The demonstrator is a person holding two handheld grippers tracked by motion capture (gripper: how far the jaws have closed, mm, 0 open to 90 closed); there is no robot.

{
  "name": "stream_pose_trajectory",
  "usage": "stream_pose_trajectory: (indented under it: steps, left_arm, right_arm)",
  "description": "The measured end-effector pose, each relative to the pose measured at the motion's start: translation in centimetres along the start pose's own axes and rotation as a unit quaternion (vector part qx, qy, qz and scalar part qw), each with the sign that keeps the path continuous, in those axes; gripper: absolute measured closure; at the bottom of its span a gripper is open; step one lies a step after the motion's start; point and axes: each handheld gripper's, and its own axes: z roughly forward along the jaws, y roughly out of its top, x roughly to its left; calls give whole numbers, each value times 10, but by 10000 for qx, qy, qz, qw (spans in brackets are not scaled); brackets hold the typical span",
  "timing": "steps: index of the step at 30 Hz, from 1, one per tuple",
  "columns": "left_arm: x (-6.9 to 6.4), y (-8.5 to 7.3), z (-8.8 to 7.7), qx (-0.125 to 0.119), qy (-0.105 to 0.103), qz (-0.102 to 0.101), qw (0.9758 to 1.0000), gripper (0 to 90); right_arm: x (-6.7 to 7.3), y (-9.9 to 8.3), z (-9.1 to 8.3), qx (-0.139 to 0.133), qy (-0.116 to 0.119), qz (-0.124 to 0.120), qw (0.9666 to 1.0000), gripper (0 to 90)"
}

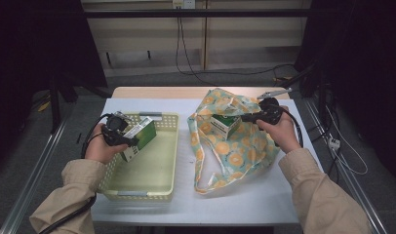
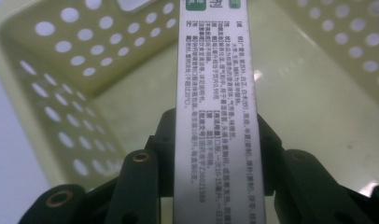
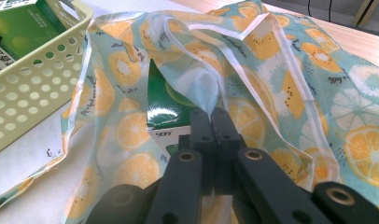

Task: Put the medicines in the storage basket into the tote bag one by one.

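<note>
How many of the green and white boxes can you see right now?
2. One box is clamped in the left gripper over the yellow basket. The second box sits in the mouth of the fruit-print bag, whose edge the right gripper pinches. The bag may hide more.

- A green-and-white cardboard box (image 1: 139, 139) with printed text, tilted, hangs over the yellow perforated plastic basket (image 1: 168, 146).
- A translucent teal bag printed with orange slices (image 1: 235, 146) lies crumpled on the table, its rim lifted.
- A second green-and-white box (image 1: 224, 125) sits inside the bag's mouth.
</note>
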Motion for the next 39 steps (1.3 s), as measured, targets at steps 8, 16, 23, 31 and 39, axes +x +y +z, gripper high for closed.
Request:
stream_pose_trajectory:
  steps: [8,16,23,31,39]
  left_arm:
    - [-16,25,-24,-412,-143,-1,9990,636]
    - [-45,64,-51,-757,-410,282,9959,637]
    - [-82,95,-49,-975,-827,593,9900,637]
    - [-133,115,-27,-900,-1264,1118,9815,637]
    - [-165,125,13,-640,-1492,1301,9781,637]
  right_arm:
    - [-2,0,-2,-12,-13,1,10000,900]
    - [-2,2,-3,-77,-4,40,10000,900]
    - [-3,3,-6,-115,-17,42,9999,900]
    - [-1,7,-12,-162,4,25,9999,900]
    - [0,10,-19,-211,-14,12,9998,900]
